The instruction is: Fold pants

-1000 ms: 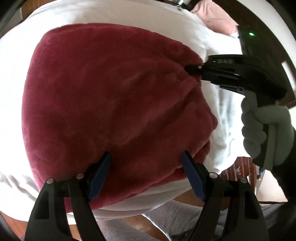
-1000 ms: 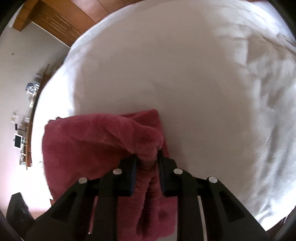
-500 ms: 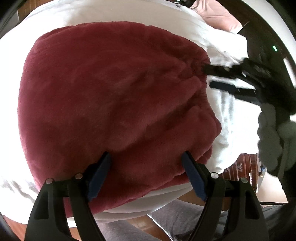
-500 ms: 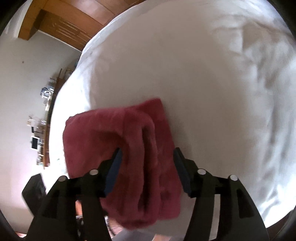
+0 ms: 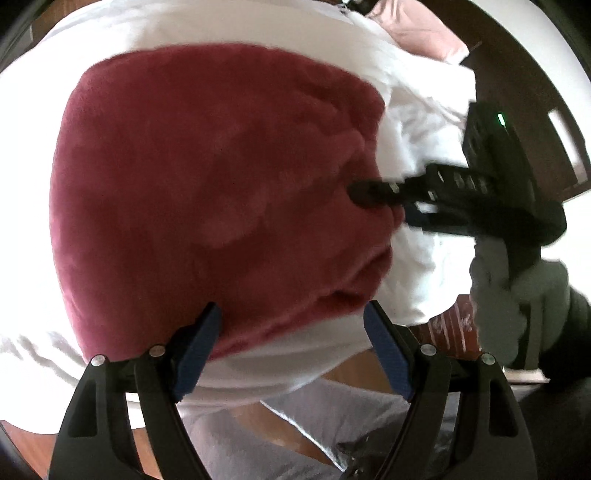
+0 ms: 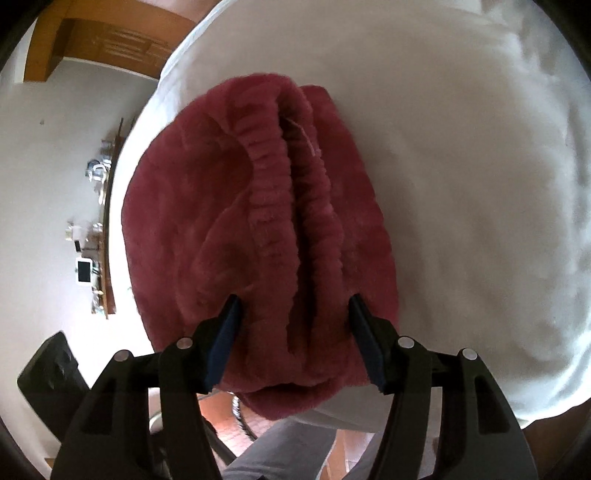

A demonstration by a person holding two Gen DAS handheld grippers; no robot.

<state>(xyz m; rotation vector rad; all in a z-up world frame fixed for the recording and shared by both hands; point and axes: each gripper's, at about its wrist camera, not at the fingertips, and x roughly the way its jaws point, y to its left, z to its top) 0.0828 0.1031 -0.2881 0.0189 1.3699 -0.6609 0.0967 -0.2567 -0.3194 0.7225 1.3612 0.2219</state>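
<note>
The dark red fleece pants (image 5: 214,192) lie folded into a compact stack on the white bed (image 5: 417,122). In the right wrist view the pants (image 6: 207,229) show their ribbed elastic waistband (image 6: 273,192) running away from me. My left gripper (image 5: 291,325) is open and empty, its jaws wide over the near edge of the stack. My right gripper (image 6: 293,314) is open, its jaws straddling the waistband end without holding it. It also shows in the left wrist view (image 5: 373,194), with its tips over the right edge of the pants.
The white bedding (image 6: 461,166) stretches far to the right of the pants. A pink pillow (image 5: 421,33) lies at the bed's far end. Dark wood furniture (image 5: 535,92) stands beyond the bed. A wall shelf with small items (image 6: 99,206) is at left. Grey-trousered legs (image 5: 258,435) are below.
My right gripper let go of the waistband, opened wide and now sits over the pants' edge. The pants settled flat. My left gripper stayed open and drew back slightly.
</note>
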